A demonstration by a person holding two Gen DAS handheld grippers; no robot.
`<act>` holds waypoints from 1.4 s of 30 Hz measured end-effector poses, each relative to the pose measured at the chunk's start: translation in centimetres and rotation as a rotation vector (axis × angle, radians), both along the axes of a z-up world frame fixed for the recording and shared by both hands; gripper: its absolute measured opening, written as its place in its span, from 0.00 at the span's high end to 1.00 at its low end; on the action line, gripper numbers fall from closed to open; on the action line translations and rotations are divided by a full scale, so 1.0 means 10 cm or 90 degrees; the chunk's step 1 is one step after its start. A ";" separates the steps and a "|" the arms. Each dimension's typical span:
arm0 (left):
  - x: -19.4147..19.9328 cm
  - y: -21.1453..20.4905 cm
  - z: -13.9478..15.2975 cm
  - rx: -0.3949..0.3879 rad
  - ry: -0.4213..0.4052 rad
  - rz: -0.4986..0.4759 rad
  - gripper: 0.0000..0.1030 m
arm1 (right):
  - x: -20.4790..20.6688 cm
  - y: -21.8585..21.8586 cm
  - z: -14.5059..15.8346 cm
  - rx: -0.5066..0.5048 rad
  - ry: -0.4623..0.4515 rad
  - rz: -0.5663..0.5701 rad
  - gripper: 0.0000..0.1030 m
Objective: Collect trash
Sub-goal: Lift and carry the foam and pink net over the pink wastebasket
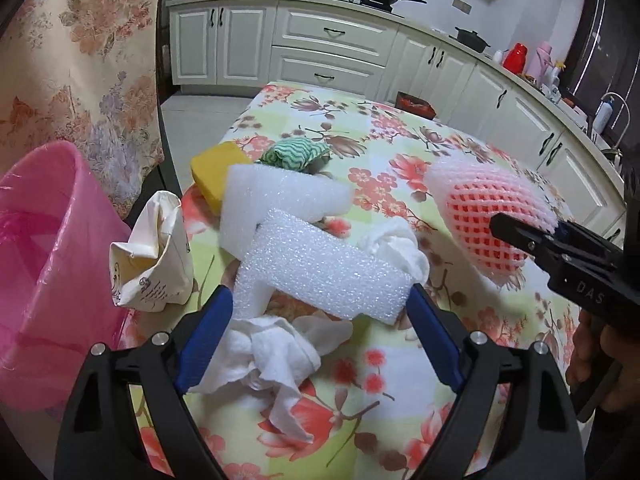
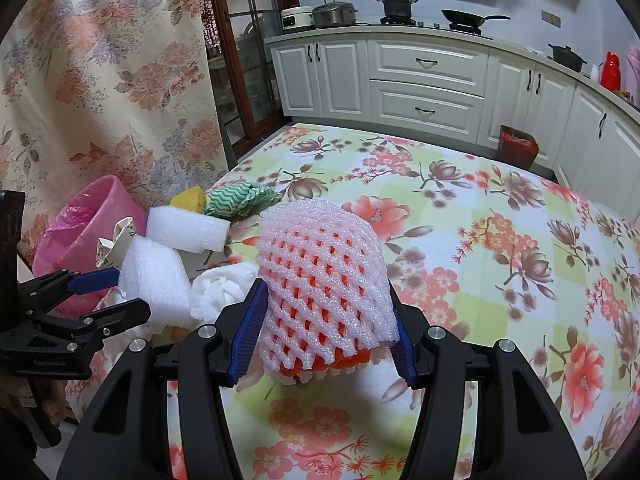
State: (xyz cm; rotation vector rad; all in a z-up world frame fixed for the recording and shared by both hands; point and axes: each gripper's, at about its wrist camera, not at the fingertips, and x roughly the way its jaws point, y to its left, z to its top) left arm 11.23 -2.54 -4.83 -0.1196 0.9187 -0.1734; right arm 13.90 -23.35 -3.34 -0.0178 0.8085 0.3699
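Trash is lying in a loose pile on the floral tablecloth [image 1: 400, 184] near the left edge of the table, and a pink bin [image 1: 48, 248] with a pink liner is standing just beside that edge. From the left wrist view, the left gripper [image 1: 320, 304] is closing its blue fingers [image 1: 204, 340] on a white foam block [image 1: 320, 276], one finger pressing on each end, and the block is sitting a little above crumpled white tissue [image 1: 272, 356]. Behind it a second white foam piece [image 1: 276, 196] is resting, with a yellow sponge [image 1: 216, 172] and a green striped cloth [image 1: 296, 154] further back. A cream paper bag [image 1: 156, 256], crumpled and open at the top, is standing between the pile and the bin. At the right side the right gripper [image 1: 520, 236] is coming into the picture and is holding a pink foam fruit net [image 1: 488, 212] in the air over the table. From the right wrist view, the right gripper [image 2: 328, 328] is gripping this fruit net [image 2: 320, 276] between its blue fingers [image 2: 246, 328], and something orange is showing through the mesh. The left gripper [image 2: 120, 292] is appearing at the left, clamped on the foam block [image 2: 154, 280], close to the pink bin [image 2: 92, 232]. More tissue [image 2: 218, 288] is lying between the two grippers.
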 end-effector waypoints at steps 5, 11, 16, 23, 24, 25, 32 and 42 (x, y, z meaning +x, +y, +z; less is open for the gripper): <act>-0.01 0.04 0.00 0.012 -0.006 0.002 0.08 | 0.00 0.01 0.00 0.000 0.000 0.000 0.48; 0.03 -0.02 0.03 0.049 -0.031 -0.046 0.05 | 0.01 0.00 0.01 0.001 0.001 -0.002 0.48; 0.07 -0.12 0.00 0.078 -0.027 -0.112 0.05 | 0.01 0.00 0.02 0.000 0.000 -0.004 0.48; 0.10 -0.24 -0.09 0.108 -0.023 -0.157 0.05 | -0.01 0.00 0.02 0.001 -0.001 -0.005 0.48; 0.12 -0.24 -0.11 0.109 -0.020 -0.161 0.05 | 0.00 0.00 0.02 0.001 -0.001 -0.004 0.48; 0.15 -0.23 -0.14 0.115 -0.015 -0.161 0.05 | -0.01 0.01 0.02 0.000 -0.001 -0.004 0.48; 0.16 -0.19 -0.11 0.088 -0.014 -0.169 0.18 | -0.10 0.05 0.09 -0.003 -0.009 -0.005 0.48; -0.03 -0.06 0.29 0.022 -0.096 -0.116 0.18 | -0.26 0.09 0.30 -0.003 -0.039 -0.012 0.48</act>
